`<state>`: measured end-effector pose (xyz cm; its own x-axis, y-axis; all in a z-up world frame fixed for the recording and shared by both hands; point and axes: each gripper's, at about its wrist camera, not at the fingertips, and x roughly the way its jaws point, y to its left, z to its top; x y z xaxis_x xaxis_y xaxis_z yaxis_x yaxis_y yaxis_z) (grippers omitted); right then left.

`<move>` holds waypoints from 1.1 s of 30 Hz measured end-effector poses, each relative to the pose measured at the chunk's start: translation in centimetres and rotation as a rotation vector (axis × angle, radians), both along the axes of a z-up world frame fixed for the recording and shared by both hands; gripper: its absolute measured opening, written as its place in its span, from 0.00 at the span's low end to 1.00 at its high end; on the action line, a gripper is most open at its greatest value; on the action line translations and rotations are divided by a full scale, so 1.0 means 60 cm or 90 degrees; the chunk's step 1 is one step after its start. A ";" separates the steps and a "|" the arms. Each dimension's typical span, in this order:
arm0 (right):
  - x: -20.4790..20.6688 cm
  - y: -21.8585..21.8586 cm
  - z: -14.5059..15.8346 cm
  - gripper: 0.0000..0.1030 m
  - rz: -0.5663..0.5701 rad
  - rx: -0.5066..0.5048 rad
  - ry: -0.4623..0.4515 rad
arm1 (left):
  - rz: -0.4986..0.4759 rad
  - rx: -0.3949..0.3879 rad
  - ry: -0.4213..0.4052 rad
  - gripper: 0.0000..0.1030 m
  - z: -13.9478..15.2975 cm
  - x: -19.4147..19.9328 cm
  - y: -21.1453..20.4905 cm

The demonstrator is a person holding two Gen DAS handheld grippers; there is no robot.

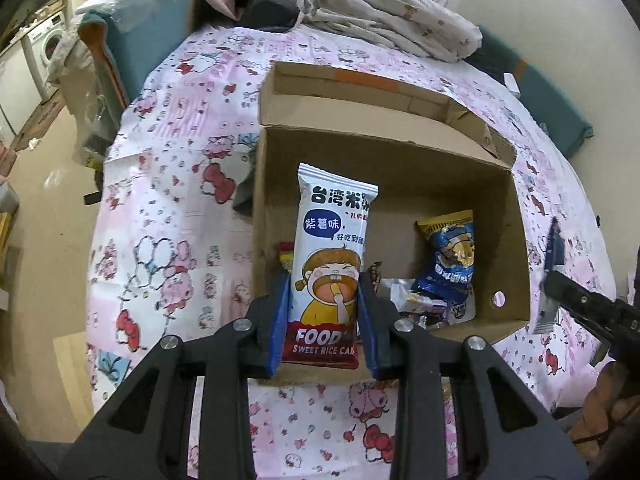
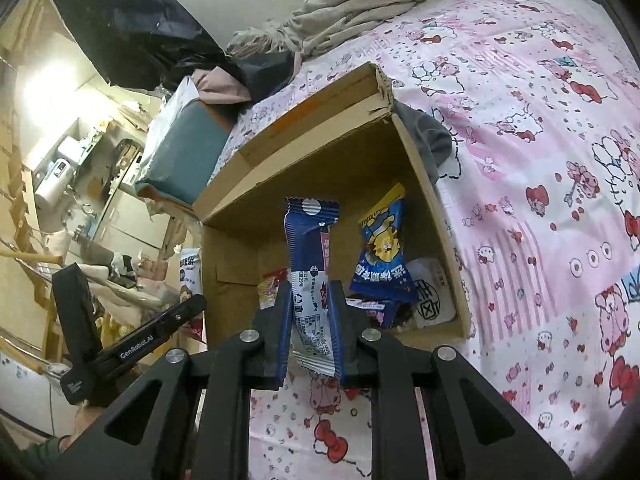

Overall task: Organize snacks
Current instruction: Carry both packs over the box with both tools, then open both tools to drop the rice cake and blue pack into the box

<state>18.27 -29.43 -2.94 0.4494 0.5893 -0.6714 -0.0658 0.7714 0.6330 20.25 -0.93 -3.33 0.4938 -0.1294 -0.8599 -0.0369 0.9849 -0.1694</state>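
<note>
Nearest me, the left gripper (image 1: 324,316) is clamped on a white sweet rice cake packet (image 1: 334,256) with a cartoon child, and the right gripper (image 2: 310,320) pinches a blue-and-white wrapper (image 2: 310,264). Both hang upright just short of the cardboard box (image 1: 516,240), apparently for dropping in. Beyond, snacks lie inside it on the pink bedsheet (image 1: 168,184).

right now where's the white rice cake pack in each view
Left wrist: rice cake pack centre, upright in the left claw, in front of the box.
Right wrist: a sliver at left, beside the box's wall.
Shared landmark: blue lion bag in the box.
</note>
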 end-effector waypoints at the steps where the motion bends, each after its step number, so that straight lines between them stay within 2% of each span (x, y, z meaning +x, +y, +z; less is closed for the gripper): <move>1: 0.004 0.002 -0.005 0.18 0.001 0.002 0.005 | 0.002 -0.005 -0.013 0.27 -0.003 0.002 -0.001; 8: 0.022 0.018 -0.031 0.18 -0.005 -0.022 0.021 | 0.000 -0.032 -0.034 0.27 -0.020 0.007 -0.012; 13: 0.020 0.026 -0.043 0.18 0.000 -0.029 0.035 | -0.009 -0.019 -0.031 0.27 -0.026 0.009 -0.019; 24: 0.022 0.038 -0.050 0.19 0.013 -0.028 0.041 | -0.010 -0.025 -0.017 0.27 -0.035 0.008 -0.024; 33: 0.020 0.050 -0.051 0.21 0.028 -0.013 0.042 | -0.039 -0.019 -0.009 0.27 -0.040 0.003 -0.044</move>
